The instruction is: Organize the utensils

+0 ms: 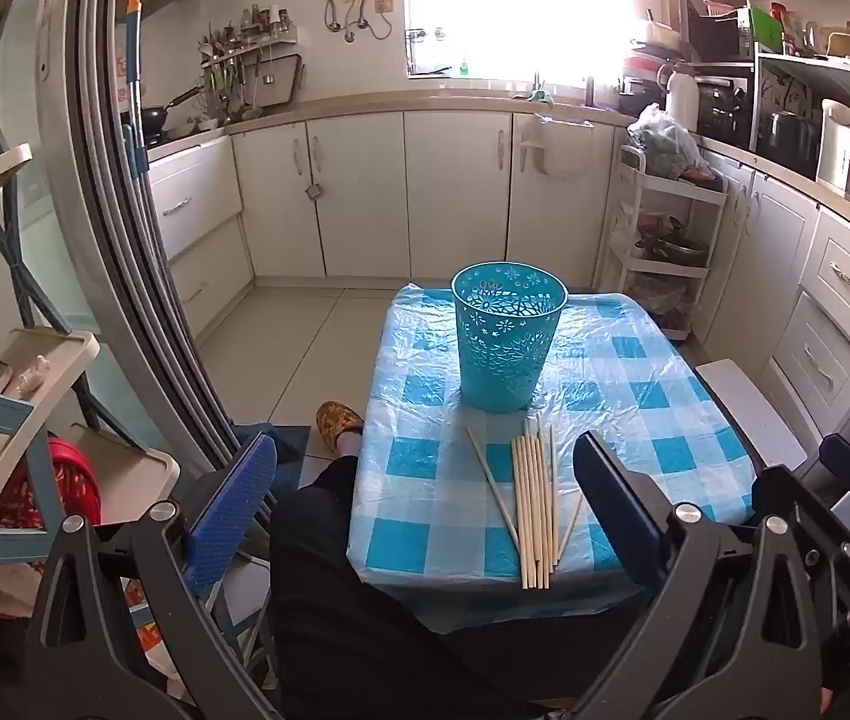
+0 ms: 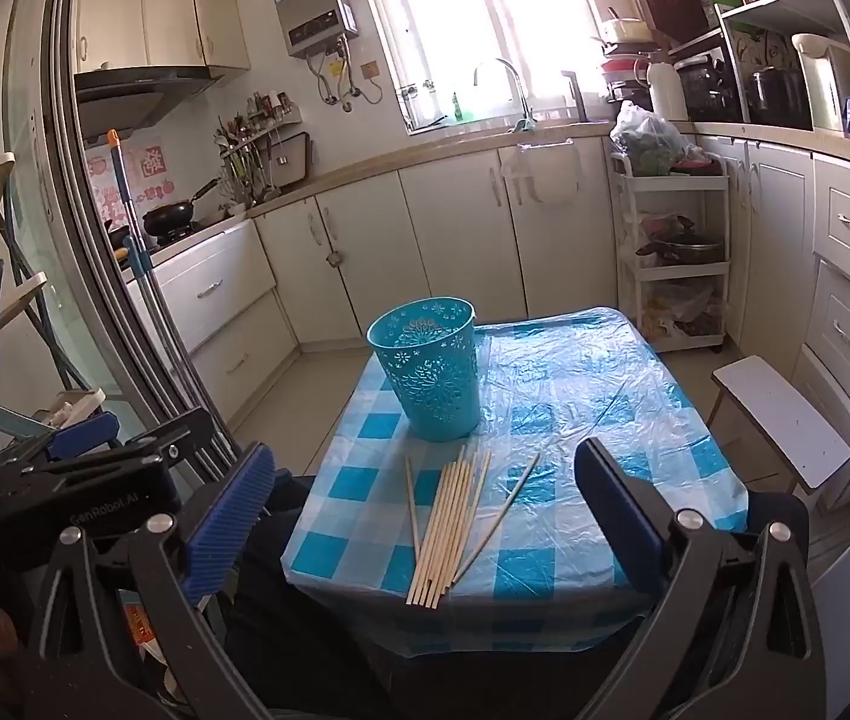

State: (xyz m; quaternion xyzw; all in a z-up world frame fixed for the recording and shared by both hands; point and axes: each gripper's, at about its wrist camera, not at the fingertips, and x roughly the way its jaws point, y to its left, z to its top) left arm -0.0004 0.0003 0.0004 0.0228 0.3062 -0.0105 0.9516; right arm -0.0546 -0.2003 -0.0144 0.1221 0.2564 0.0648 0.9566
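Both of my grippers are wide apart and hold nothing: the left gripper (image 1: 425,516) and the right gripper (image 2: 425,522) each hover at the near edge of the small table with the blue-and-white checked plastic cloth (image 1: 653,420), fingers aimed down toward it, no pad touching anything. Reads to me as the very start: nothing picked up yet. The task's things, a bunch of pale wooden chopsticks (image 1: 536,510), lie flat on the cloth near the front edge, most packed side by side and pointing away from me, one stray (image 1: 491,480) angled off on the left side of the bunch and another (image 2: 500,513) lying apart on its right. The turquoise perforated plastic basket (image 1: 506,342) stands upright just behind the sticks' far tips, near but apart from them. From what I see through its mouth it looks empty; the bottom is partly hidden by the rim, so not certain. Next move, my guess: drop one gripper onto a stick, likely a stray since it's clear of neighbours, close across its thin shaft, lift, tip it upright, lower it into the basket. Sticks are thin and flat on slick plastic, so the pads need to get low and square or the stick rolls out.
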